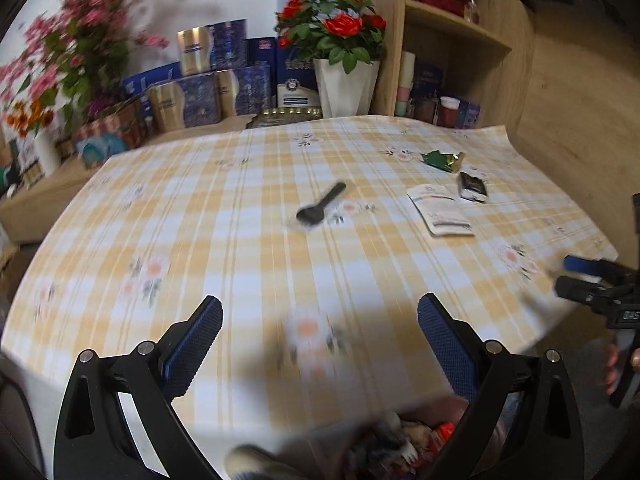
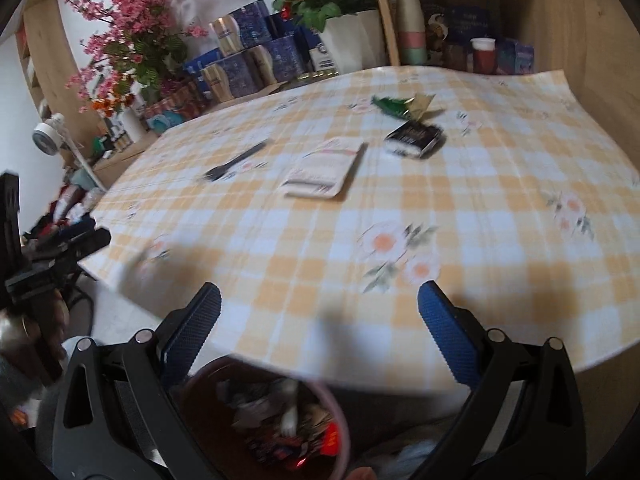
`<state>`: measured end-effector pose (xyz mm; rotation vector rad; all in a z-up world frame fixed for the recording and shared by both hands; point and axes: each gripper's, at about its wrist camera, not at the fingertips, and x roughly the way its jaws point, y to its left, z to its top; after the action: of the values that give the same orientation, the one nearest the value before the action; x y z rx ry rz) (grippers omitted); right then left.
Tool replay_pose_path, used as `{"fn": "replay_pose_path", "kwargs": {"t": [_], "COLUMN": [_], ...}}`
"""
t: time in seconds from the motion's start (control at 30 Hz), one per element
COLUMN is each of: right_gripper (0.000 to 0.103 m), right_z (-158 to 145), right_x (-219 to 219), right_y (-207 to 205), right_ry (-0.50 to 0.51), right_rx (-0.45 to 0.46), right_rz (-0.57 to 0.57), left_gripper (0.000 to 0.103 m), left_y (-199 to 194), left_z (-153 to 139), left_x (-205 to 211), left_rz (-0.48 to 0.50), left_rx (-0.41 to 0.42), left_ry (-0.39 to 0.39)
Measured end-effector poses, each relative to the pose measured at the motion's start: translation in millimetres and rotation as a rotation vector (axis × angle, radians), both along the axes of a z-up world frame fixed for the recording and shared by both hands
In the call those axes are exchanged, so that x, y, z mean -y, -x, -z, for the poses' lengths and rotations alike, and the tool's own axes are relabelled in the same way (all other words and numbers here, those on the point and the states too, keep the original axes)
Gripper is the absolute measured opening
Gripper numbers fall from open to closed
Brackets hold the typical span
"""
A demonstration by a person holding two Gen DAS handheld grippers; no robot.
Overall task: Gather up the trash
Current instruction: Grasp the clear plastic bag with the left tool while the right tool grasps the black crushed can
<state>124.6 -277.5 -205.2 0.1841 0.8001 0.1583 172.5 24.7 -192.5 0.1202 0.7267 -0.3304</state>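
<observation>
Trash lies on the checked tablecloth (image 1: 240, 240): a black plastic spoon (image 1: 320, 204), a white flat packet (image 1: 440, 210), a black wrapper (image 1: 472, 187) and a green and gold wrapper (image 1: 442, 159). The right wrist view shows the spoon (image 2: 236, 160), the white packet (image 2: 324, 168), the black wrapper (image 2: 414, 138) and the green wrapper (image 2: 400, 105). My left gripper (image 1: 320, 336) is open and empty above the table's near edge. My right gripper (image 2: 320, 320) is open and empty over the near edge. A pink trash bin (image 2: 280, 420) full of wrappers stands below the table edge.
Flower pots, a white vase of red roses (image 1: 344, 84) and blue and gold boxes (image 1: 208, 92) crowd the back of the table. A wooden shelf unit (image 1: 460, 40) stands at the back right. The bin's contents also show in the left wrist view (image 1: 412, 440).
</observation>
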Motion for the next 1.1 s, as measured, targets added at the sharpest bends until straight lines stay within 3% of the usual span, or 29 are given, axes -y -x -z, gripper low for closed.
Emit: {"fn": "replay_pose_path", "kwargs": {"t": [0.17, 0.27, 0.4, 0.63, 0.83, 0.93, 1.1], "right_gripper": [0.097, 0.097, 0.097, 0.097, 0.097, 0.097, 0.097], "right_z": [1, 2, 5, 16, 22, 26, 32], "right_x": [15, 26, 41, 58, 63, 64, 66], "right_y": [-25, -34, -37, -41, -44, -45, -48], "right_ry": [0.060, 0.065, 0.056, 0.020, -0.023, -0.043, -0.078], "right_rx": [0.016, 0.022, 0.019, -0.010, -0.034, -0.051, -0.077], "right_rz": [0.030, 0.056, 0.086, 0.119, 0.113, 0.120, 0.127], "left_gripper": [0.096, 0.090, 0.088, 0.080, 0.071, 0.056, 0.019], "left_y": [-72, -107, -144, -172, -186, -186, -174], "left_z": [15, 29, 43, 59, 59, 59, 57], "left_x": [22, 35, 45, 61, 63, 63, 76], "left_rz": [0.065, 0.071, 0.064, 0.076, 0.080, 0.083, 0.147], "left_rx": [-0.033, -0.049, -0.097, -0.121, -0.154, -0.149, -0.109], "left_ry": [-0.052, -0.104, -0.096, -0.163, -0.111, -0.091, -0.122]}}
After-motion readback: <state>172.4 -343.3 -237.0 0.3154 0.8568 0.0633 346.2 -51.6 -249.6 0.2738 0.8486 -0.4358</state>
